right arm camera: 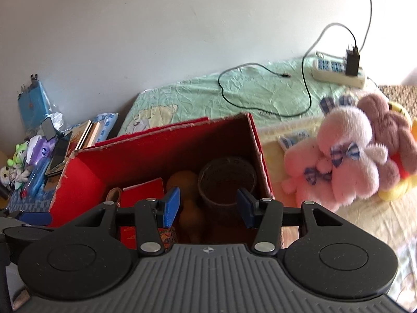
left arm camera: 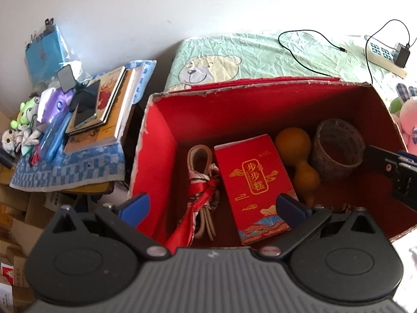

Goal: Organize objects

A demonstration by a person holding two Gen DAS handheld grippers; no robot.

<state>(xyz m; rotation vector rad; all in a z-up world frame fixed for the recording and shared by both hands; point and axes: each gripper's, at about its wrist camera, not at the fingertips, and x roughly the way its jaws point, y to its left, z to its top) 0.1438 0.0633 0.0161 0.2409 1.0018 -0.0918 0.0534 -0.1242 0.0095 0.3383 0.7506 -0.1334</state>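
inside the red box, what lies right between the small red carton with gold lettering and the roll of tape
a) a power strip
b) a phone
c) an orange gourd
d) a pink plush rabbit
c, the orange gourd lies on the floor of the red box, with the small red carton on one side and the roll of tape on the other.

white wall [right arm camera: 156, 39], green bear-print bedsheet [left arm camera: 260, 52], daylight
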